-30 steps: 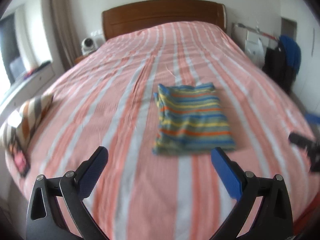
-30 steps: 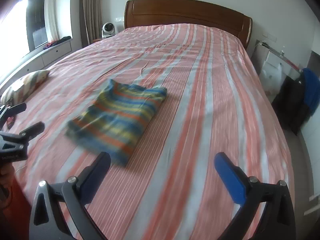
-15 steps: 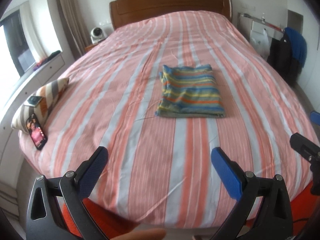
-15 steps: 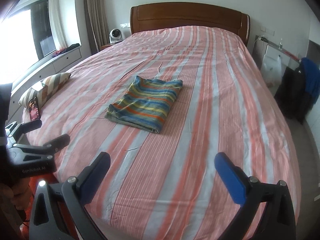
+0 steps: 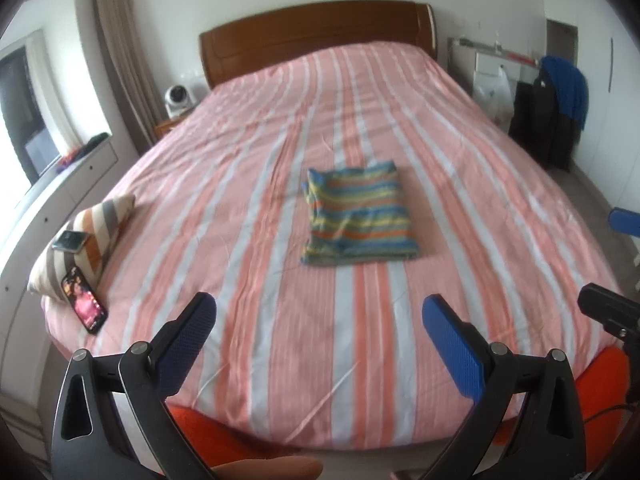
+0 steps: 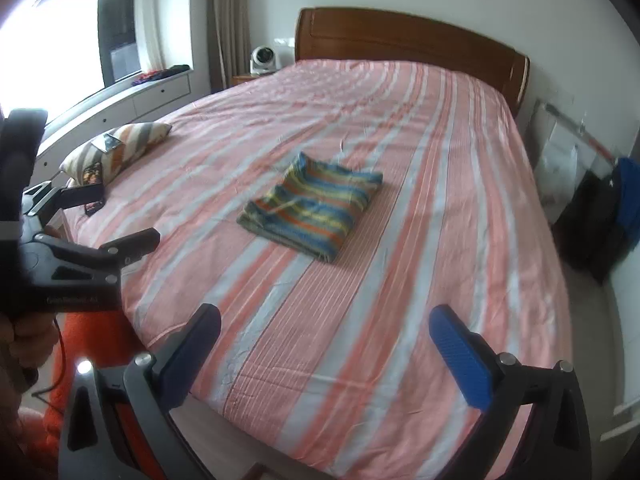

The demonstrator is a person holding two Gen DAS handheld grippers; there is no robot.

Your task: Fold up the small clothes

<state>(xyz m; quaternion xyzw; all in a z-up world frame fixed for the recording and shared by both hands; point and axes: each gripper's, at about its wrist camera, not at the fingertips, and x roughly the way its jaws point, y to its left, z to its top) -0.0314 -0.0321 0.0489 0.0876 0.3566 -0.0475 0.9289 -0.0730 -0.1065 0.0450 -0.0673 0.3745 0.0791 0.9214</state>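
A small striped garment (image 5: 358, 220), blue, yellow, green and orange, lies folded into a neat rectangle on the middle of the pink striped bed (image 5: 260, 160). It also shows in the right wrist view (image 6: 314, 210). My left gripper (image 5: 318, 320) is open and empty, held back above the foot of the bed, well short of the garment. My right gripper (image 6: 324, 330) is open and empty, also back above the bed's foot corner. The left gripper shows at the left of the right wrist view (image 6: 96, 220).
A striped pillow (image 5: 86, 242) with a phone on top lies at the bed's left edge, and a second phone (image 5: 85, 305) leans beside it. A wooden headboard (image 5: 316, 38) stands at the far end. Dark and blue clothes (image 5: 554, 116) hang to the right. A fan (image 5: 178, 98) sits on the nightstand.
Both grippers have drawn back from the folded garment toward the foot of the bed. The garment now looks smaller and farther away. Both stay open.
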